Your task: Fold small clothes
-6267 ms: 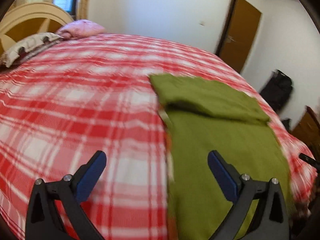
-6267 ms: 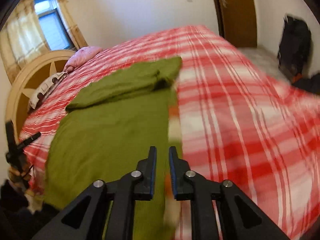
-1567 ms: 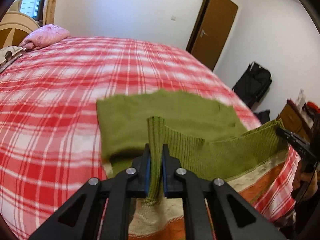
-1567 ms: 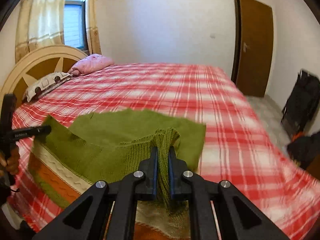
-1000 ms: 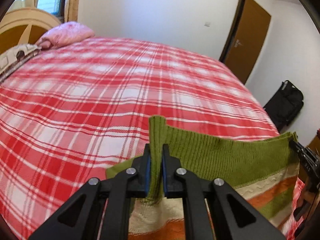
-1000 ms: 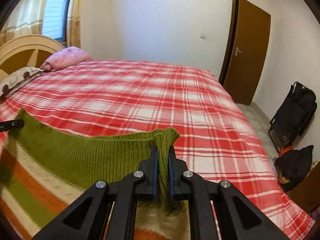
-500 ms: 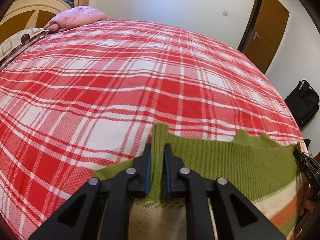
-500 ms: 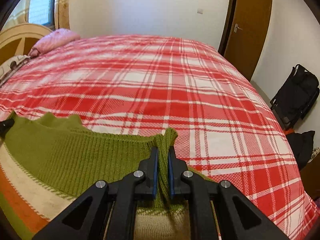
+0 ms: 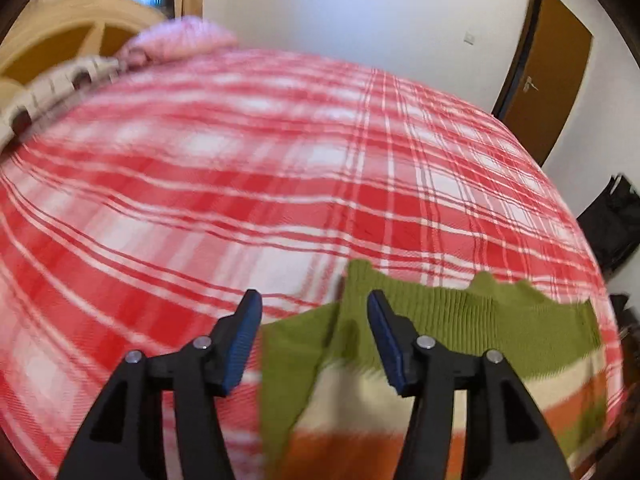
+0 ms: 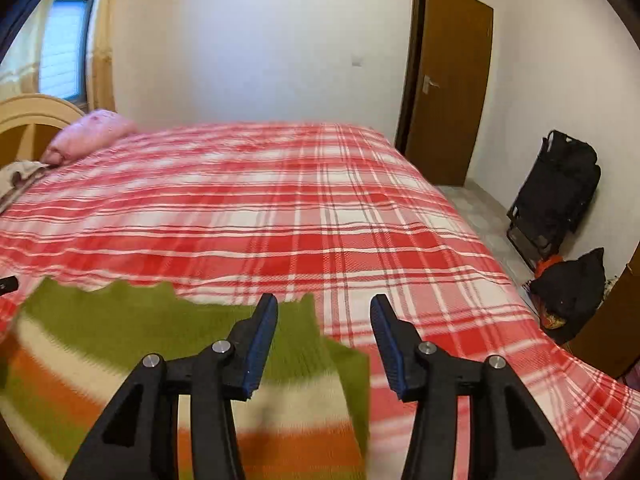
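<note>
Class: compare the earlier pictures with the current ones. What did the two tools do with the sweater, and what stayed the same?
Both tools let go: the left tool and right tool, shut on the sweater's green hem half a second ago, now stand open. The sweater, carried forward and folded over itself, lies on the bed. The bed and door are unchanged.

Sweater [image 9: 460,344]: olive green, with cream and orange stripes. Bedspread [image 10: 320,208]: red-and-white plaid. Pillow [image 10: 88,132]: pink. Door [image 10: 448,84]: brown. Claw pads [image 9: 240,340]: blue, on black arms. Walls: white.
</note>
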Motion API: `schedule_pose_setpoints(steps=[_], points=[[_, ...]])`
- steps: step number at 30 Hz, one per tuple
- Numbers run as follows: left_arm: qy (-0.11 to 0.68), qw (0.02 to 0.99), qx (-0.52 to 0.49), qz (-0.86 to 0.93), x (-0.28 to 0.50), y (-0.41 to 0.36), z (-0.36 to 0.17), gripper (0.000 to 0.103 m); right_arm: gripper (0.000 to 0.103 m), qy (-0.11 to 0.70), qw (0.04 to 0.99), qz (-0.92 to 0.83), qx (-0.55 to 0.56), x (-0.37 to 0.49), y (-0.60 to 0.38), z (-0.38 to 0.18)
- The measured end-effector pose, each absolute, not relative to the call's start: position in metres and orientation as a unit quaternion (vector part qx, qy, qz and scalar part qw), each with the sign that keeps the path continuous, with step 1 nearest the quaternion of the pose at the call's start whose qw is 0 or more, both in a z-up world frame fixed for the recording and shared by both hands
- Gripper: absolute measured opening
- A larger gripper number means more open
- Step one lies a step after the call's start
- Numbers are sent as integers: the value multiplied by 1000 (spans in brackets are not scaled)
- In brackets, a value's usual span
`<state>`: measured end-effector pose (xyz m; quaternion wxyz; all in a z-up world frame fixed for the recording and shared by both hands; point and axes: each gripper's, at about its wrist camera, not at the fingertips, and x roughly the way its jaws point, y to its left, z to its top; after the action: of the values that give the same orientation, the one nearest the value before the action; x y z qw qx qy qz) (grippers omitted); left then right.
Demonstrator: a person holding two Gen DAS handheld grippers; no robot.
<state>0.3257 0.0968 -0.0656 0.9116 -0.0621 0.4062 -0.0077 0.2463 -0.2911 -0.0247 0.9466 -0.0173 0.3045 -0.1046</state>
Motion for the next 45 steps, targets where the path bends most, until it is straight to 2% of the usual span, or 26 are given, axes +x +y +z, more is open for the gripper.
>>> schedule_pose_setpoints(steps=[9, 13, 18, 22, 26, 31, 38, 45], points=[[398, 917, 6, -10, 226, 83, -69, 59, 49, 346, 936, -46, -38, 142, -241, -62], [413, 911, -13, -12, 200, 78, -85, 59, 49, 377, 925, -41, -6, 131, -238, -87], [425, 905, 16, 2, 191, 66, -105, 59, 50, 381, 923, -49, 18, 129, -246, -108], [423, 906, 0, 2, 189, 68, -111, 60, 50, 378, 924, -55, 8, 126, -241, -108], [415, 910, -24, 9, 187, 78, -119, 75, 50, 369, 928, -56, 4, 125, -241, -109], [415, 909, -37, 8, 181, 84, -115, 76, 51, 364, 929, -59, 1, 123, -240, -109], [392, 915, -68, 63, 134, 121, -99, 75, 54, 361, 931, -61, 1, 121, -240, -109], [398, 911, -106, 9, 127, 126, -105, 77, 57, 360, 931, -66, 1, 121, -240, -110]])
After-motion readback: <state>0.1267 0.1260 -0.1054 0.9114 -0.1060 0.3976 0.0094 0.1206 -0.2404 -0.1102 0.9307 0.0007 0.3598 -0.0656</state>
